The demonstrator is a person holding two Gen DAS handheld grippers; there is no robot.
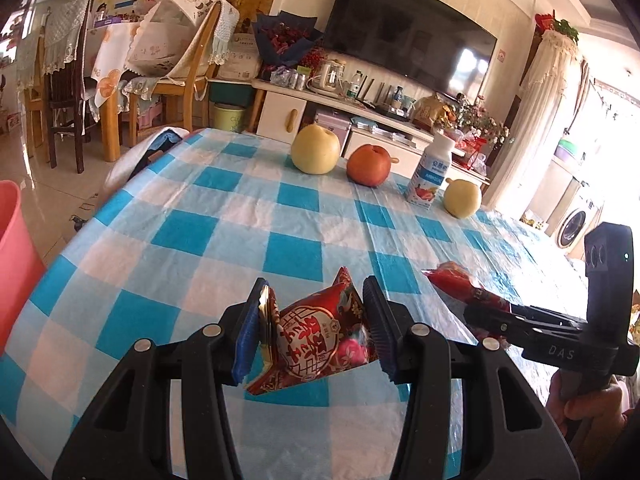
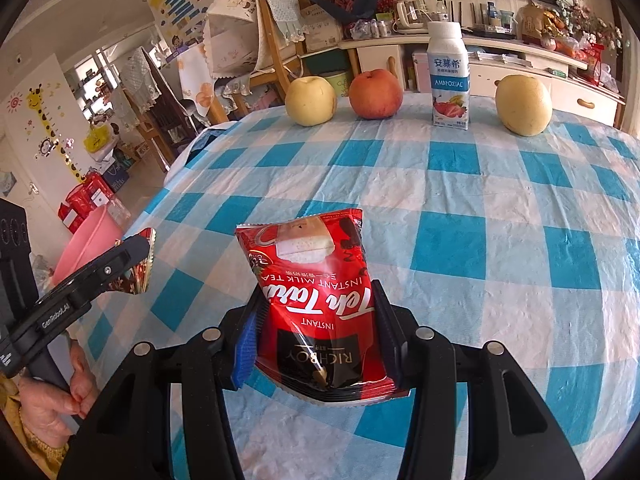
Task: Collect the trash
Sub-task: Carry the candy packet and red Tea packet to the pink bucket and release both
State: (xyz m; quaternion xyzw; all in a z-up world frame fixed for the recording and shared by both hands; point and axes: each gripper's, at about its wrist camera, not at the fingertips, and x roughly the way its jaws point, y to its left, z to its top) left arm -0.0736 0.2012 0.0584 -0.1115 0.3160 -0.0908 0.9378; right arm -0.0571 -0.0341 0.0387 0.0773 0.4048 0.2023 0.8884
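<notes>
My left gripper (image 1: 312,320) is shut on a crumpled red and gold snack wrapper (image 1: 316,340), held a little above the checked tablecloth (image 1: 224,232). The same wrapper (image 2: 142,268) shows at the left of the right wrist view, in the left gripper's black fingers (image 2: 120,258). My right gripper (image 2: 318,320) is shut on a red milk tea packet (image 2: 320,300), which stands up between the pads. In the left wrist view that red packet (image 1: 460,282) sticks out of the right gripper's fingers (image 1: 492,316) at the right. A pink bin (image 2: 86,246) stands off the table's left edge.
At the table's far edge sit a yellow pear (image 2: 310,100), a red apple (image 2: 376,94), a yogurt bottle (image 2: 449,76) and a second pear (image 2: 523,105). The pink bin (image 1: 14,264) shows at the left. A hand (image 2: 48,404) grips the left handle. Chairs and a TV cabinet lie beyond.
</notes>
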